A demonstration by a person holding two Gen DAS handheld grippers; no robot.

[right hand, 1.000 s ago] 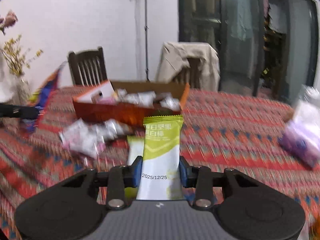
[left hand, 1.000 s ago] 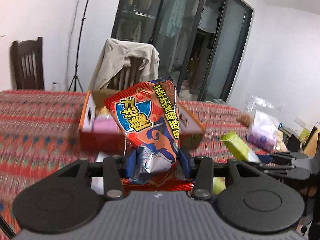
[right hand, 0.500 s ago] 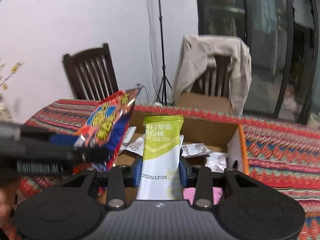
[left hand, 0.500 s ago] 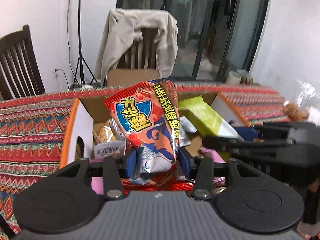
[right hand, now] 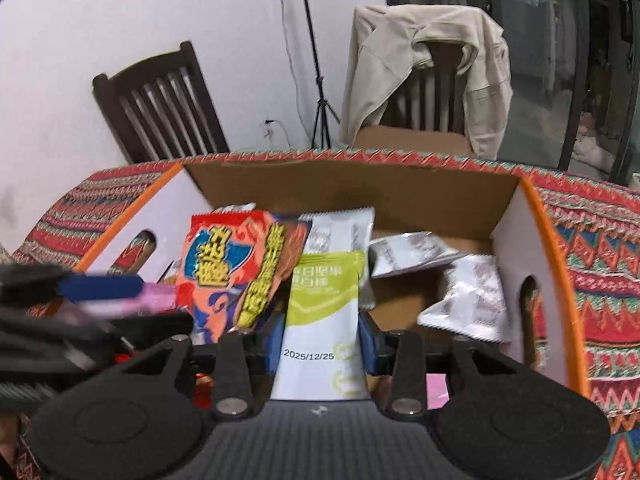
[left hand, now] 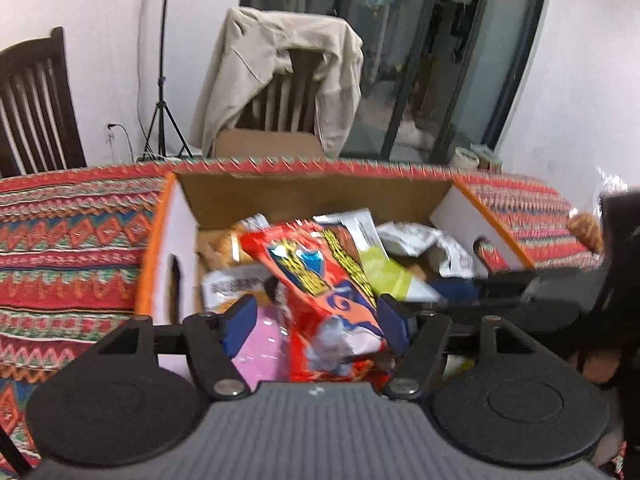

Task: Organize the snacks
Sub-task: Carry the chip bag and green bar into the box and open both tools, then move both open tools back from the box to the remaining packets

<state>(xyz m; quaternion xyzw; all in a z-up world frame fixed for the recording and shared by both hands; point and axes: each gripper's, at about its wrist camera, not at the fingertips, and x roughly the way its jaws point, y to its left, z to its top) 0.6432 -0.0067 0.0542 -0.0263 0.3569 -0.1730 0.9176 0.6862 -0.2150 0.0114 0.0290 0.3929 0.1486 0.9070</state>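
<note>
An orange-rimmed cardboard box (left hand: 176, 216) stands on the patterned tablecloth, and both grippers hover over it. My left gripper (left hand: 316, 322) has its jaws opening. The red snack bag (left hand: 316, 280) leans loose between them, and a gap shows beside the left pad. In the right wrist view that red bag (right hand: 236, 268) tips into the box (right hand: 516, 224) beside the left gripper's blue pad (right hand: 100, 286). My right gripper (right hand: 322, 340) pinches a green-and-white bar packet (right hand: 324, 320) upright; its jaws are just starting to open. This packet (left hand: 384, 276) also shows in the left wrist view.
Silver packets (right hand: 472, 304) and a pink item (left hand: 260, 344) lie in the box. A chair draped with a beige jacket (left hand: 276, 68), a dark wooden chair (right hand: 160, 108) and a tripod stand (left hand: 162, 80) stand behind the table. More snacks (left hand: 584, 228) lie at the table's right.
Both grippers moved forward from above the table to above the box. The left jaws have spread and the red bag has tilted and slid down. The green packet stays in the right gripper.
</note>
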